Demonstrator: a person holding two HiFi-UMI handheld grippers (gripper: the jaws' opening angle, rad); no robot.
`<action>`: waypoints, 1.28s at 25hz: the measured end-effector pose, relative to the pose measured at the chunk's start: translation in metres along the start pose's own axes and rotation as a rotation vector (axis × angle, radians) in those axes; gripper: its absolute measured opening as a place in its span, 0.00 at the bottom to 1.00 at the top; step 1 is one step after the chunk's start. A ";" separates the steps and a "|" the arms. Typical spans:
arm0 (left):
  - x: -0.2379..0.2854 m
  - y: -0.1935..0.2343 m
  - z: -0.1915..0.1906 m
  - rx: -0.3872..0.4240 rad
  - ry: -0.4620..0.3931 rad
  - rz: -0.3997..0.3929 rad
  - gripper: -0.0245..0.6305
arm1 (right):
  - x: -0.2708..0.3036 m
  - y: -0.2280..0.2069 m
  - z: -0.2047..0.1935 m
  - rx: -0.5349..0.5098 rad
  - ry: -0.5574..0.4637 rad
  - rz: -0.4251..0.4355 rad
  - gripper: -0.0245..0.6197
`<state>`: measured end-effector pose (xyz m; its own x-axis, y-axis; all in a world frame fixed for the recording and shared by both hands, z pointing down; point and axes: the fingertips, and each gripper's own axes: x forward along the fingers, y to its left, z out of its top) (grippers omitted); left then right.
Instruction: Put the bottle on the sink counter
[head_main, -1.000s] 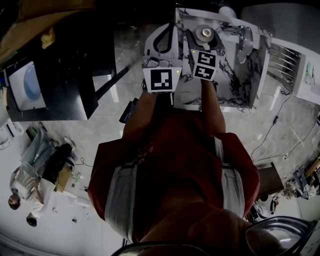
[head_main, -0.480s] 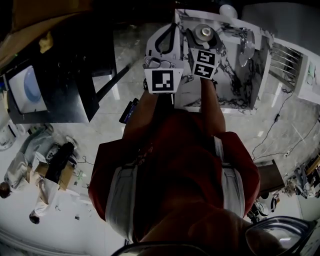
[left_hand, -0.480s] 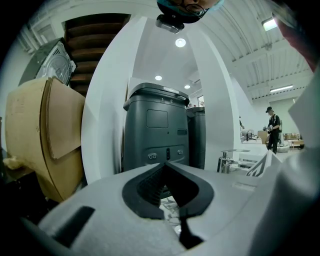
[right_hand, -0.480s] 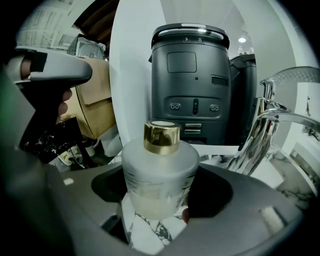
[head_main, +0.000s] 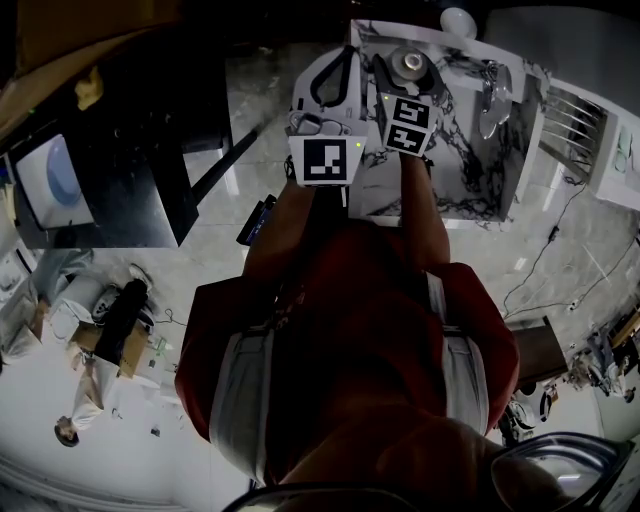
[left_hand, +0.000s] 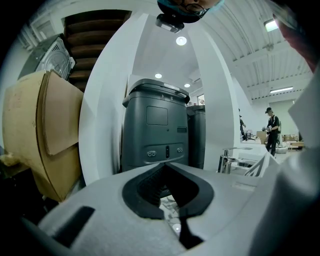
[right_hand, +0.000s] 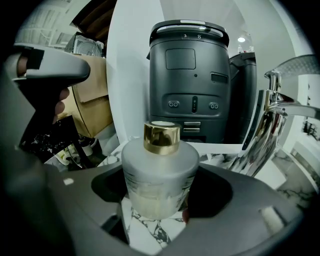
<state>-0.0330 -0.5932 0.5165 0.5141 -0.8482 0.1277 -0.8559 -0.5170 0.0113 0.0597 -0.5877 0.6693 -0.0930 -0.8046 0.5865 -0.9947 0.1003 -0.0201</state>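
A frosted white bottle (right_hand: 160, 175) with a gold cap stands upright on the marble sink counter (right_hand: 150, 230). My right gripper (right_hand: 161, 192) is round it, jaws set wide, their inner edges touching the bottle's lower sides. In the head view the bottle's cap (head_main: 411, 64) shows between the right gripper's (head_main: 408, 74) jaws at the counter's (head_main: 470, 170) far left corner. My left gripper (head_main: 332, 72) hangs just left of it by the counter's edge. It is shut with nothing in it (left_hand: 167, 192).
A chrome faucet (right_hand: 272, 115) rises right of the bottle, also seen from the head (head_main: 490, 95). A dark grey bin (right_hand: 192, 90) stands behind the counter. Cardboard (left_hand: 35, 130) leans at the left. A black table (head_main: 130, 170) stands left of the person. A person (left_hand: 271, 130) stands far off.
Both grippers and the bottle have stayed almost still. The people on the floor at the lower left have shifted.
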 end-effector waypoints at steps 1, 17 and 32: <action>0.001 0.000 0.000 -0.006 -0.003 -0.001 0.04 | 0.001 0.000 0.000 -0.001 0.001 0.000 0.57; 0.013 0.006 -0.015 -0.006 0.055 -0.005 0.04 | 0.019 0.000 0.002 0.005 -0.011 -0.025 0.57; 0.017 0.009 -0.018 -0.021 0.052 0.003 0.04 | 0.029 -0.004 0.005 -0.026 -0.013 -0.080 0.56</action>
<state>-0.0335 -0.6100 0.5365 0.5081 -0.8424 0.1793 -0.8588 -0.5113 0.0312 0.0613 -0.6138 0.6824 -0.0136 -0.8181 0.5749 -0.9976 0.0500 0.0476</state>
